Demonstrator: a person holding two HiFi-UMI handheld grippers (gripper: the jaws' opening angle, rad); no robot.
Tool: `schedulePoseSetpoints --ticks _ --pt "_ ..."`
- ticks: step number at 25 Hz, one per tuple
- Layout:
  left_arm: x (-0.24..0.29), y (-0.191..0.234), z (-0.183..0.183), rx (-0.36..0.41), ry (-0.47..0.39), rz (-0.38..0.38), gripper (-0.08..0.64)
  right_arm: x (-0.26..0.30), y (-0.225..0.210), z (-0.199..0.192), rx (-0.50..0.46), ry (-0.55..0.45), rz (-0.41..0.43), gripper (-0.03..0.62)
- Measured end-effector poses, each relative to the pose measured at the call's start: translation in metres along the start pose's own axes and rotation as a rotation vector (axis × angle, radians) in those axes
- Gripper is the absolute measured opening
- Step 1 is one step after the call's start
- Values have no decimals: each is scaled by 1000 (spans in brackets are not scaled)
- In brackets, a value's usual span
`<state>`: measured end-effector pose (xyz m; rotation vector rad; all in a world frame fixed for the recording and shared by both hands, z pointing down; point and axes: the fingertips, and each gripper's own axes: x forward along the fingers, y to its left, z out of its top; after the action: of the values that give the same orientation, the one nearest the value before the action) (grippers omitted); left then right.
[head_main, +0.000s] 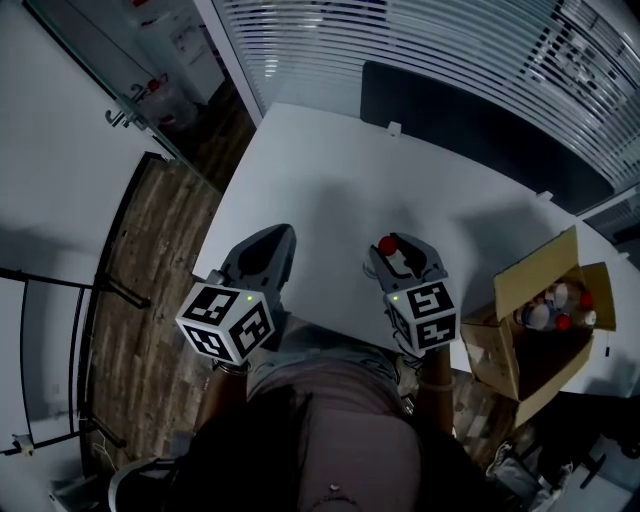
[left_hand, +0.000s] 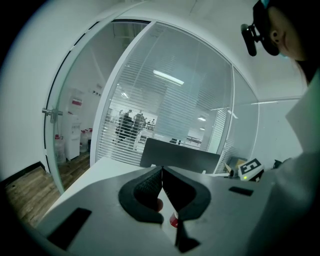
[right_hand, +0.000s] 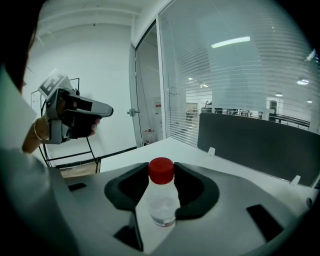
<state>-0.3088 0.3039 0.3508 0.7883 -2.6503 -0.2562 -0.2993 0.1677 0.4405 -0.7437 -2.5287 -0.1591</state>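
The small clear bottle (right_hand: 161, 200), its red cap at the jaw tips, is held between the jaws of the right gripper (head_main: 398, 256), above the white table (head_main: 330, 170). The left gripper (left_hand: 162, 172) has its jaws closed together, with nothing between them. A cardboard box (head_main: 535, 268) stands near the right gripper.

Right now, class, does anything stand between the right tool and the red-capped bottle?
Nothing visible does. The bottle stands upright between the jaws of the right tool, which grip it just below its red cap, above the white table.
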Motion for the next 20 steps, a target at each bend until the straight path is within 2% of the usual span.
schedulePoseSetpoints --ticks 11,20 --pt "3 -17 -1 3 3 -25 9 -9 5 1 -28 -29 19 169" --pt "-4 -28 -3 6 5 -25 9 -38 6 19 -26 -126 -4 169"
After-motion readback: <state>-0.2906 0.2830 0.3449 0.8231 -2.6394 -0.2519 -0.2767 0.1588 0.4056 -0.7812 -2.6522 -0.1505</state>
